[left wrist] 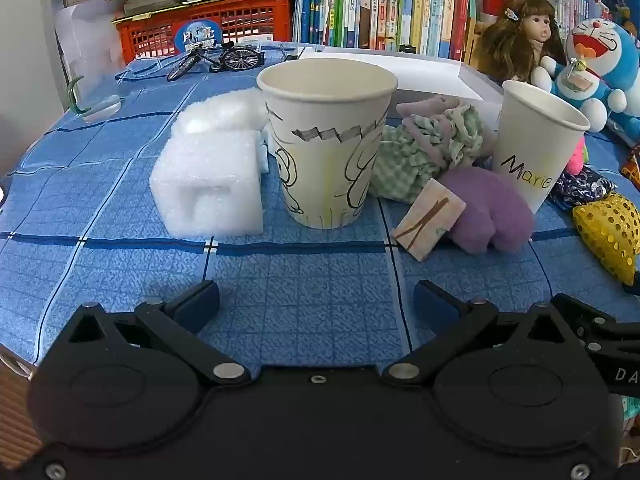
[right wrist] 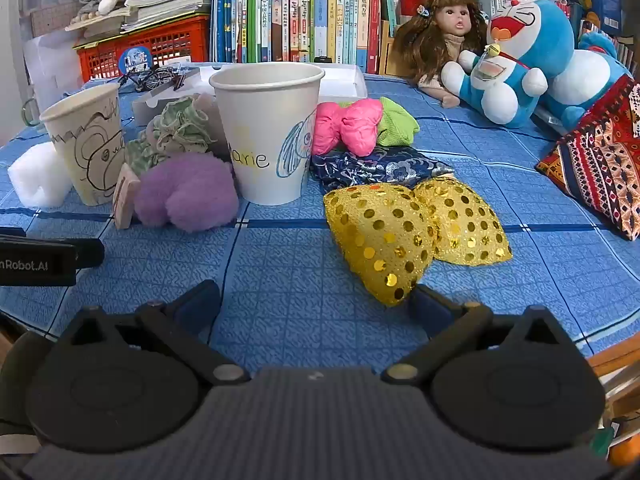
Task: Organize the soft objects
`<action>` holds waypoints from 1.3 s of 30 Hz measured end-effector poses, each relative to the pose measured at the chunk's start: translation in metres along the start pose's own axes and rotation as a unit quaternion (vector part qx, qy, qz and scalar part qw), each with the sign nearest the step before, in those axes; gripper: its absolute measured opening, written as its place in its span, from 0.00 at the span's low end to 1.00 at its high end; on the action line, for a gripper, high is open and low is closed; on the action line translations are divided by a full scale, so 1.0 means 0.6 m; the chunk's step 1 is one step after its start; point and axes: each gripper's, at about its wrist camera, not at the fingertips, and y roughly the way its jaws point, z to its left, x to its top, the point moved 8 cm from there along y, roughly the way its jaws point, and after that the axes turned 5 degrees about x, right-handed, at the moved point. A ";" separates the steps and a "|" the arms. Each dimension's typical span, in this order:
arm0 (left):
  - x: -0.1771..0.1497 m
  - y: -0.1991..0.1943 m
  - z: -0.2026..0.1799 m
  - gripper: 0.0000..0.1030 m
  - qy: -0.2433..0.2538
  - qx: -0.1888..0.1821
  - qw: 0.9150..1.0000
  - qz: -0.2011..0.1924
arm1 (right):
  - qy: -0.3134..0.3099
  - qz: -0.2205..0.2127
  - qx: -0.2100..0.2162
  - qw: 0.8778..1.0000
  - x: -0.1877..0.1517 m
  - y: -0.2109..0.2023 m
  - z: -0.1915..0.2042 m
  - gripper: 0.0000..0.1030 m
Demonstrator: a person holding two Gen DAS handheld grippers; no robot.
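Note:
Two paper cups stand on the blue tablecloth: one with a drawn dog [left wrist: 326, 140] [right wrist: 86, 148] and one marked "Marie" [left wrist: 536, 142] [right wrist: 268, 130]. Between them lie a green checked cloth [left wrist: 424, 152] [right wrist: 176, 130], a purple plush piece [left wrist: 488, 208] [right wrist: 188, 196] and a small card [left wrist: 430, 218]. Right of the Marie cup lie a pink bow [right wrist: 346, 126], a green pouch [right wrist: 394, 122], a dark blue brocade cloth [right wrist: 376, 168] and a gold sequin bow [right wrist: 412, 228]. My left gripper [left wrist: 316, 304] is open and empty, facing the dog cup. My right gripper [right wrist: 316, 300] is open and empty, its right finger beside the gold bow.
White foam blocks [left wrist: 212, 184] sit left of the dog cup. A doll [right wrist: 444, 36], a Doraemon plush [right wrist: 520, 60] and a patterned cushion [right wrist: 600, 160] are at the right. A bookshelf, a red crate [left wrist: 208, 26], a toy bicycle [left wrist: 218, 60] and a white box [left wrist: 400, 70] stand behind.

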 end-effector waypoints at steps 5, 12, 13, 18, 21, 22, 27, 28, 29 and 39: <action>0.001 -0.001 -0.003 1.00 0.002 -0.001 1.000 0.001 | -0.001 0.000 -0.001 1.000 0.000 -0.001 0.000 1.00; -0.001 -0.006 -0.007 1.00 0.002 -0.002 1.000 -0.001 | -0.001 0.000 0.000 1.000 0.001 0.001 0.001 1.00; -0.004 -0.001 0.001 1.00 0.002 -0.004 1.000 0.005 | -0.002 -0.001 -0.001 1.000 -0.003 -0.002 -0.001 1.00; -0.004 0.000 0.001 1.00 0.003 -0.004 1.000 0.005 | -0.002 -0.001 -0.001 1.000 -0.001 -0.001 -0.003 1.00; -0.004 -0.001 0.002 1.00 0.003 -0.004 1.000 0.005 | -0.002 -0.002 -0.002 1.000 -0.001 -0.001 -0.004 1.00; -0.004 -0.001 0.002 1.00 0.003 -0.004 1.000 0.005 | -0.002 -0.001 -0.002 1.000 -0.001 -0.001 -0.004 1.00; -0.003 0.001 0.000 1.00 0.005 -0.005 1.000 0.005 | -0.003 -0.002 -0.003 1.000 -0.001 0.000 -0.002 1.00; -0.003 0.001 0.000 1.00 0.005 -0.005 1.000 0.005 | -0.003 -0.002 -0.003 1.000 -0.001 0.000 -0.002 1.00; -0.003 0.000 0.000 1.00 0.005 -0.005 1.000 0.005 | -0.003 -0.002 -0.003 1.000 -0.001 0.000 -0.002 1.00; -0.003 -0.001 0.000 1.00 0.006 -0.007 1.000 0.003 | -0.005 -0.005 -0.005 1.000 0.000 -0.002 -0.002 1.00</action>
